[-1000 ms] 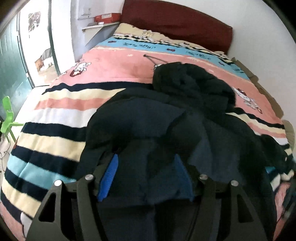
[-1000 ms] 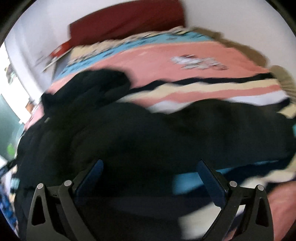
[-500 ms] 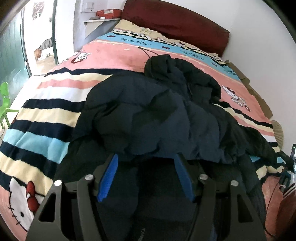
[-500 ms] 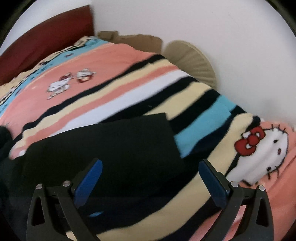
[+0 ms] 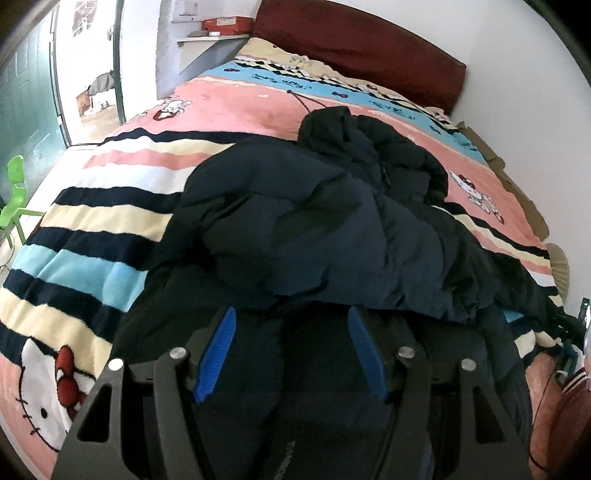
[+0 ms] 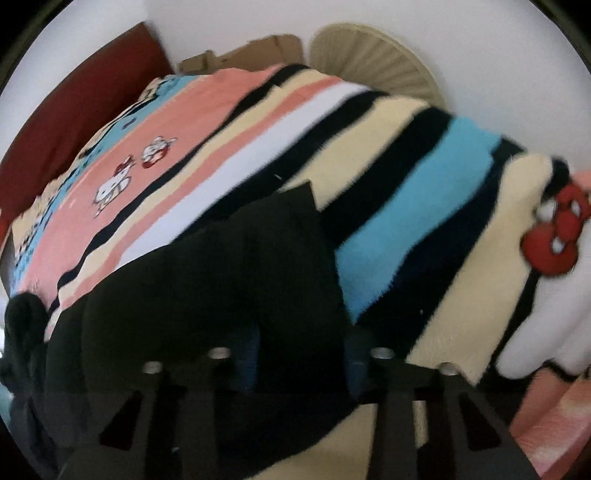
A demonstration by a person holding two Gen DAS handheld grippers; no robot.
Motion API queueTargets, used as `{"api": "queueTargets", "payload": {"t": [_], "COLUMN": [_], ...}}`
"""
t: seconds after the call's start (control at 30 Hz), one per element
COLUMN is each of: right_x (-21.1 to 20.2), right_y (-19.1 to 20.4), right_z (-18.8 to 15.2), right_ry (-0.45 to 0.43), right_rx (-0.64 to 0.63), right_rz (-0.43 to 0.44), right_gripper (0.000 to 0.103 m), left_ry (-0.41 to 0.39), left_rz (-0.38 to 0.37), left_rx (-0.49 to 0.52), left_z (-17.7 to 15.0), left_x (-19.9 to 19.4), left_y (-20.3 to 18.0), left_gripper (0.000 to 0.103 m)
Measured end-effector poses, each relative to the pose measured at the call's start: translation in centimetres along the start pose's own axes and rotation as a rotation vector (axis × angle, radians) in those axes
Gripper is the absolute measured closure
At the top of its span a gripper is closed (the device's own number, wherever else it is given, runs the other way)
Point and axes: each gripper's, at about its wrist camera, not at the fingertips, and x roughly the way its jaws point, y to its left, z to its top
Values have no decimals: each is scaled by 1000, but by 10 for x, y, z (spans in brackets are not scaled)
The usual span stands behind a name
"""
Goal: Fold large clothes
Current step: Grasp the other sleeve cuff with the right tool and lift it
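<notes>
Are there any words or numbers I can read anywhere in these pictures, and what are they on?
None can be read.
Blanket, blue stripe near the headboard: dark script-like marks, too small and blurred to read.
Red box on the shelf: a pale patch that may be a label, too small to read.
Dark jacket: no label or brand shows.
Left gripper and right gripper: no markings visible.

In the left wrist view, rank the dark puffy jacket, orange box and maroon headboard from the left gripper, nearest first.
1. Dark puffy jacket: directly ahead of the left gripper, on the bed.
2. Maroon headboard: bed's far end.
3. Orange box: beyond, shelf at upper left.
</notes>
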Motion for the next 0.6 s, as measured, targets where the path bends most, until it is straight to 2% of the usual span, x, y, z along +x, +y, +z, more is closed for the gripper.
{"api": "queueTargets", "payload": {"t": [0.13,0.33,0.47,0.6], "right_x": [-23,-65,-108,-159], "right_y": [11,31,58,106], "right_z": [2,4,5,4], "right_ry": [-43,-102,-155,-204], "right_rx": [-33,-64,-107,-171], "right_rz": [26,102,186,298], "right_gripper": [80,83,84,85], "left_ry": [-17,-39,-66,-93], "left_rz": [-11,-20,-35,-47], "left_rx": [-16,-18,-17,-14], "left_z": [0,2,3,4], "left_x": [-10,-29,-49,-70], "left_y": [6,11,16,24], "left_gripper": [41,41,41,41]}}
